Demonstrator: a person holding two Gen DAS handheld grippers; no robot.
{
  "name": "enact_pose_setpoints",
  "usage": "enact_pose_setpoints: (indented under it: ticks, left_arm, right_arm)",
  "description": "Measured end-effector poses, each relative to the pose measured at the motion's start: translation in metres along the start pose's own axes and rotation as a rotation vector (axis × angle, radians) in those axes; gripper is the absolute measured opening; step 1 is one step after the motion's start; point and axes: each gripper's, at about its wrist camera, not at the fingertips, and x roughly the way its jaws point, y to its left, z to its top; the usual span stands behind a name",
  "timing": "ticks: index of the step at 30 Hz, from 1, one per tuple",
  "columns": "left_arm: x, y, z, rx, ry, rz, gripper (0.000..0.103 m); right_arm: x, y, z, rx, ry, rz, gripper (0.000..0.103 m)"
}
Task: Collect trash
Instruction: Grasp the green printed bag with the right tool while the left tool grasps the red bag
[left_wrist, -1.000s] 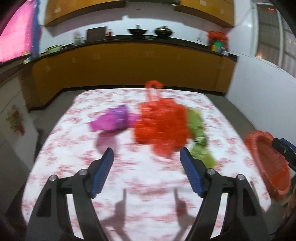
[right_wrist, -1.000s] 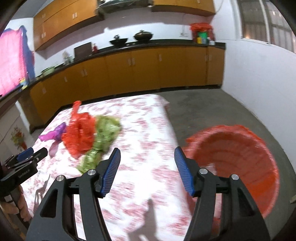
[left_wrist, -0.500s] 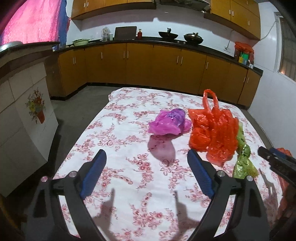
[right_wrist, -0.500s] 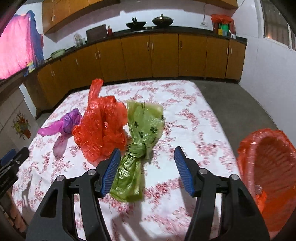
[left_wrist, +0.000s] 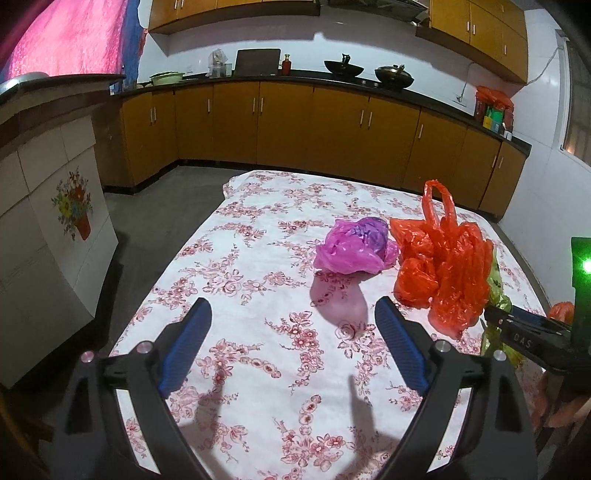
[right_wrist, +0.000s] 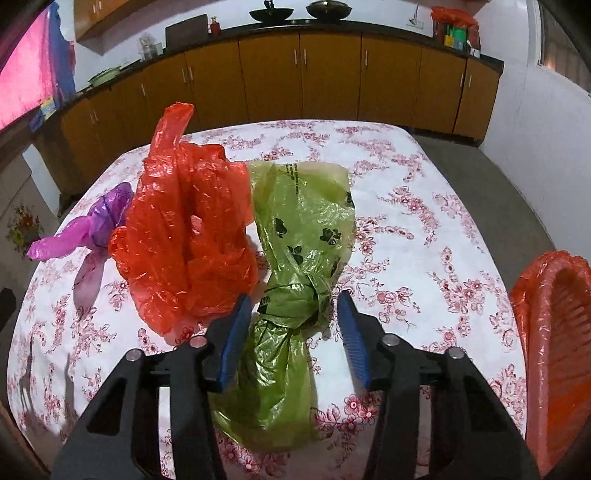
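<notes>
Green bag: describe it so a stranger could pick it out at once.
On the floral tablecloth, three crumpled plastic bags lie in a row. The green bag is the end one nearest the orange bin, beside the red bag. Only it has black paw prints and a knotted middle.

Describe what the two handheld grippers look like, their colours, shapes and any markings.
Both the left gripper and the right gripper have black angular frames with cut-out openings, silver round bolts, and two blue ribbed finger pads. Seen from the left wrist, the right gripper's side carries small pale lettering.
</notes>
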Motion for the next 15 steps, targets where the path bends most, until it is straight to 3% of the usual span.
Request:
enact_pose_setpoints:
  ticks: [8,15]
  left_arm:
    - [0.0,-0.011,0.002,0.017,0.002,-0.029,0.088]
    - [0.001,-0.041,0.009,0.049,0.004,-0.097,0.088]
  right_arm:
    - [-0.001,-0.007,-0.004,-0.012,0.027,-0.021,0.03]
    - [-0.018,-0.046,-0.016,0.067,0.018,-0.072,0.026]
